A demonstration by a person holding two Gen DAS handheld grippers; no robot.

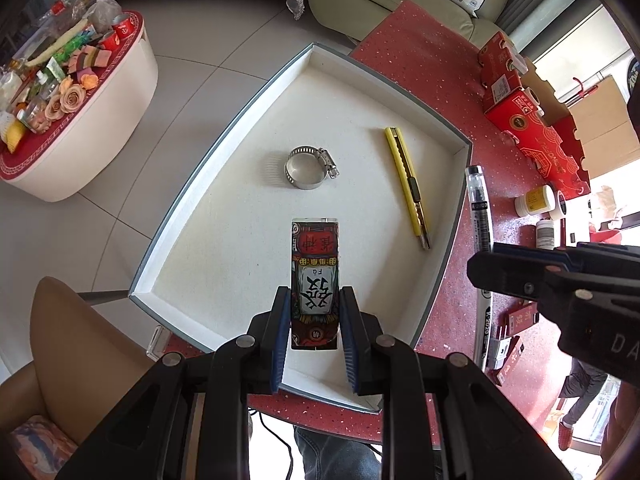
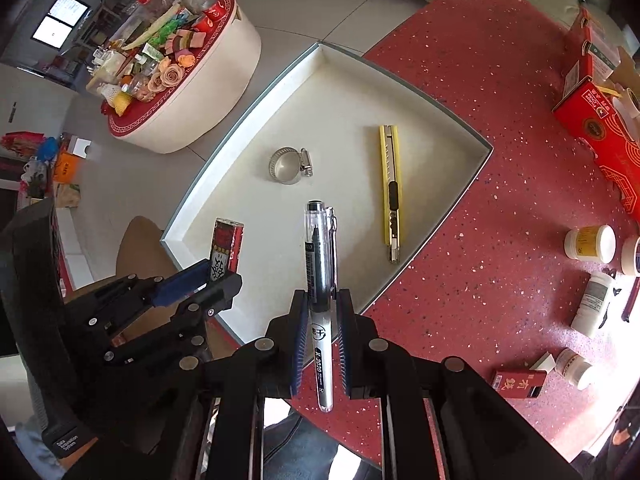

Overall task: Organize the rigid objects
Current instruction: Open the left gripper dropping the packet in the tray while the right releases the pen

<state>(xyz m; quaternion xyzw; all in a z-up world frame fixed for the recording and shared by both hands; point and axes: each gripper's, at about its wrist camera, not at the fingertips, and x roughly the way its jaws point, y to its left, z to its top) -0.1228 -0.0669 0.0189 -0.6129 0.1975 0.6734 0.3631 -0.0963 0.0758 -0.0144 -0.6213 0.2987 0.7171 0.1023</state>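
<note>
Left gripper (image 1: 314, 320): clamps printed card box (image 1: 315, 280); lower flat into tray (image 1: 180, 216), near side.
Right gripper (image 2: 322, 320): grips pen (image 2: 320, 280); lay beside yellow knife (image 2: 391, 192).

Left gripper (image 1: 315, 312) points forward, its blue-padded fingers (image 1: 280, 332) clamped on something held between them; right gripper (image 2: 322, 316) beside it, likewise pointing forward, fingers (image 2: 301, 336) closed on a load
</note>
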